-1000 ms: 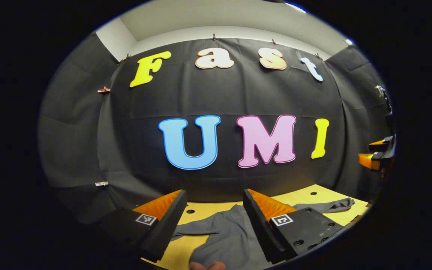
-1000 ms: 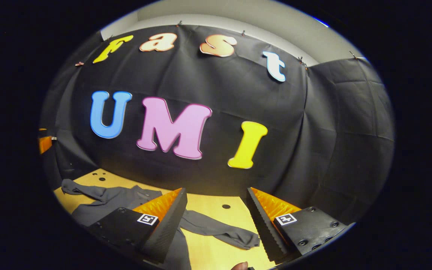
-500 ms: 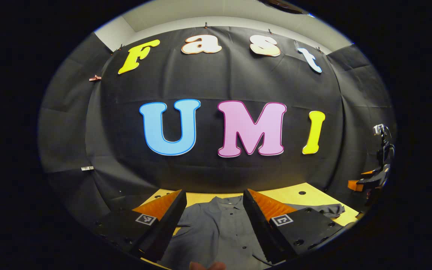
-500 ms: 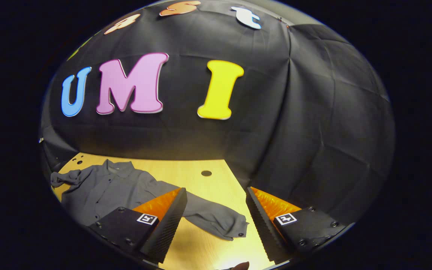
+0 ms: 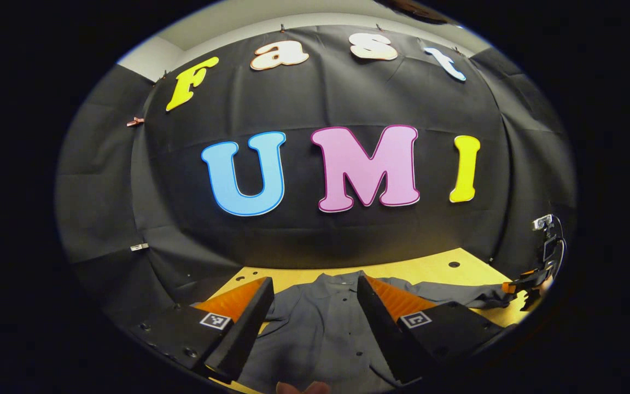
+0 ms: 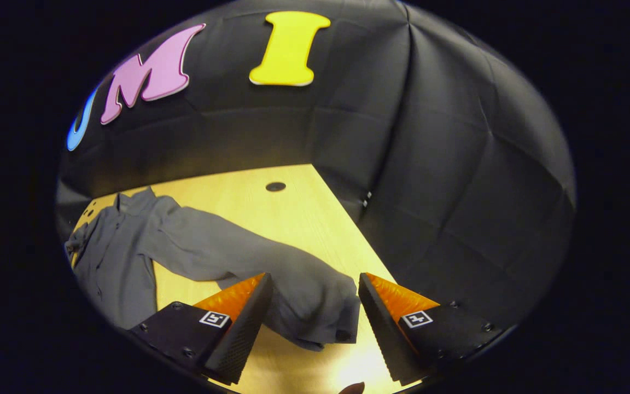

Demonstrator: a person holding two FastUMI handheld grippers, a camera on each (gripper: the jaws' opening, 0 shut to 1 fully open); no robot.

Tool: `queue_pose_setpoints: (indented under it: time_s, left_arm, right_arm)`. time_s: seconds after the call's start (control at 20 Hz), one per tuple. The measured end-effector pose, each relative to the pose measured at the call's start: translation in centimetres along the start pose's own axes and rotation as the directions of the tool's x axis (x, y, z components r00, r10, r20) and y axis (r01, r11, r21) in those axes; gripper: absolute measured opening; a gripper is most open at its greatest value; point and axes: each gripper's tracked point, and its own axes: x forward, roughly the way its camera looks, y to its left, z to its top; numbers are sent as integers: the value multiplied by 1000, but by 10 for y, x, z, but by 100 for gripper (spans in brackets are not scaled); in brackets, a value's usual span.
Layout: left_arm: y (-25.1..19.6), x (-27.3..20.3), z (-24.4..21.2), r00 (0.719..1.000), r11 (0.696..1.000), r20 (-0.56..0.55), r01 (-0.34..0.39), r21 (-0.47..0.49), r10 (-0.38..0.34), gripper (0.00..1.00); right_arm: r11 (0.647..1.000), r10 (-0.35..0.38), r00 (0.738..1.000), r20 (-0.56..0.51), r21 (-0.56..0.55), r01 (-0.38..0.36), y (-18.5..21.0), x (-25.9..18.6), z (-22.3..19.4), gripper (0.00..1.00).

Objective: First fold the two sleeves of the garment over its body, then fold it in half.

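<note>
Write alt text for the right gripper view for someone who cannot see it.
The right gripper is open just above the cuff end of a grey shirt's sleeve, which lies stretched out flat across a yellow wooden table. The shirt's body lies at the left, and black cloth walls close off the table's far edges.

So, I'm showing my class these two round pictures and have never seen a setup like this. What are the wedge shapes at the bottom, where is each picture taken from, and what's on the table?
A person holds a pair of hand-held tongs in each hand, and a small camera rides on each, looking forward along its two fingers. Those fingers are the wedges. In the left gripper view, the left tongs stand open above the body of a grey shirt spread on a wooden table. In the right gripper view, the right tongs are open over the cuff end of one sleeve, stretched out sideways, not yet folded. Neither pair holds anything.
</note>
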Motion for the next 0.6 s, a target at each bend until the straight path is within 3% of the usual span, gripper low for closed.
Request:
queue_pose_setpoints:
  time_s: [0.4,0.55,0.6]
  left_arm:
    - [-9,5,-1,999,999,-15,-33,30,33,97]
    - [-5,6,2,999,998,-12,-47,41,48,97]
    - [-3,7,1,999,998,-12,-51,43,52,97]
  right_arm:
    - [1000,3,991,-133,0,-3,-10,39,-55,96]
    - [998,2,992,-124,68,6,-7,40,-52,96]
    - [998,8,991,-134,58,0,-5,40,-54,75]
